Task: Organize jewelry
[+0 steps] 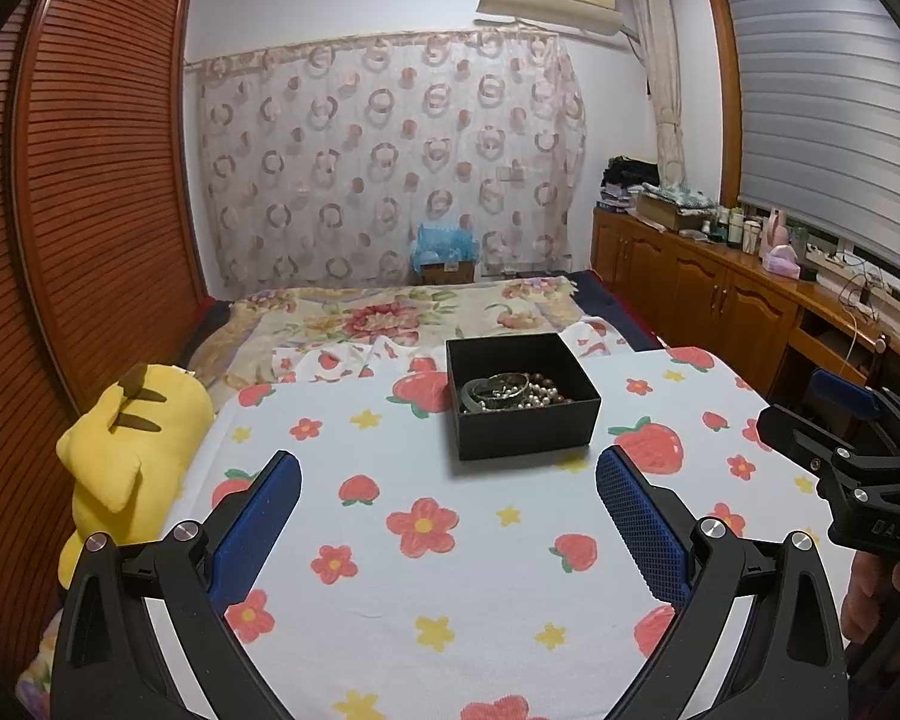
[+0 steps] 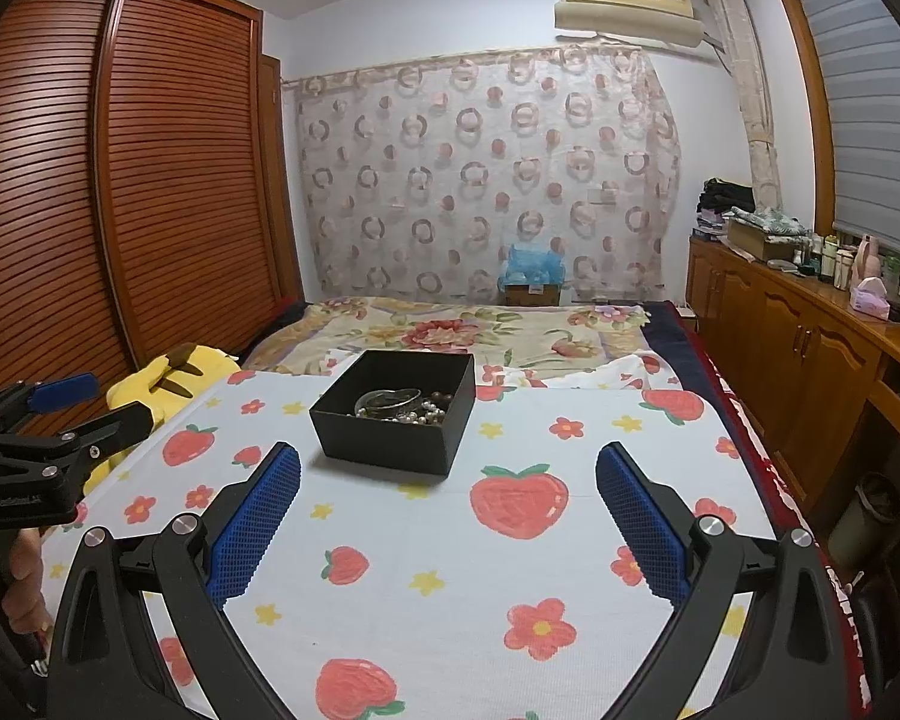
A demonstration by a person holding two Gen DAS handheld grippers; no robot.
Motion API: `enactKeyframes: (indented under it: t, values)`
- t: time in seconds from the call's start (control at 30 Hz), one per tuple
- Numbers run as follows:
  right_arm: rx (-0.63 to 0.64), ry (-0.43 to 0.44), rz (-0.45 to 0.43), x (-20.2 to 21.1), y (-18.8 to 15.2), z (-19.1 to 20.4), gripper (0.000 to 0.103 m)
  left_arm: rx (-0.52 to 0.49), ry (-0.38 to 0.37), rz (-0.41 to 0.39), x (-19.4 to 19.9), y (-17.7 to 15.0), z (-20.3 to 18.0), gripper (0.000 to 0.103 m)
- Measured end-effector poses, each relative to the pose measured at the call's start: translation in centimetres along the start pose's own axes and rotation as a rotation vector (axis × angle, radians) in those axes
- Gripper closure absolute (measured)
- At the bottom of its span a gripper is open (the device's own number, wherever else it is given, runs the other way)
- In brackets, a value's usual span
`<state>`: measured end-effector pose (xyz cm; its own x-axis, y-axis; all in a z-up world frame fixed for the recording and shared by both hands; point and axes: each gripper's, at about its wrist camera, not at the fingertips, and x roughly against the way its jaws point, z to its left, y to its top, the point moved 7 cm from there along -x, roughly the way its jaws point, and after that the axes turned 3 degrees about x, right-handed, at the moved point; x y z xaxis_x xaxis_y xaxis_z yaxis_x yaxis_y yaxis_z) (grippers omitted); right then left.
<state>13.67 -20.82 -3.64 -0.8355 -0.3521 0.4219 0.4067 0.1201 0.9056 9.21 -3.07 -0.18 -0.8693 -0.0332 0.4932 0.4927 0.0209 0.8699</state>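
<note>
The left gripper (image 1: 448,483) is wide open and holds nothing; the black box (image 1: 525,420) with the jewelry (image 1: 513,391) sits on the strawberry cloth (image 1: 390,588) just ahead, and the right gripper (image 2: 448,480) is wide open and empty too. I think it is best to go in slowly from above and pinch one piece. The letters on the tool (image 1: 891,531) look like "DAS"; other writing is too small to read

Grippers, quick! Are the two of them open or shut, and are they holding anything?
Left gripper: open, fingers wide apart, holding nothing.
Right gripper: open, fingers wide apart, holding nothing.
</note>
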Motion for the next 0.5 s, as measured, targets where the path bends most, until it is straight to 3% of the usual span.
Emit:
enactKeyframes:
  t: [0.5]
  values:
    - [0.001,0.003,-0.002,0.03,-0.09,-0.04,0.003,-0.002,0.001,0.000,-0.03,-0.09,-0.05,0.008]
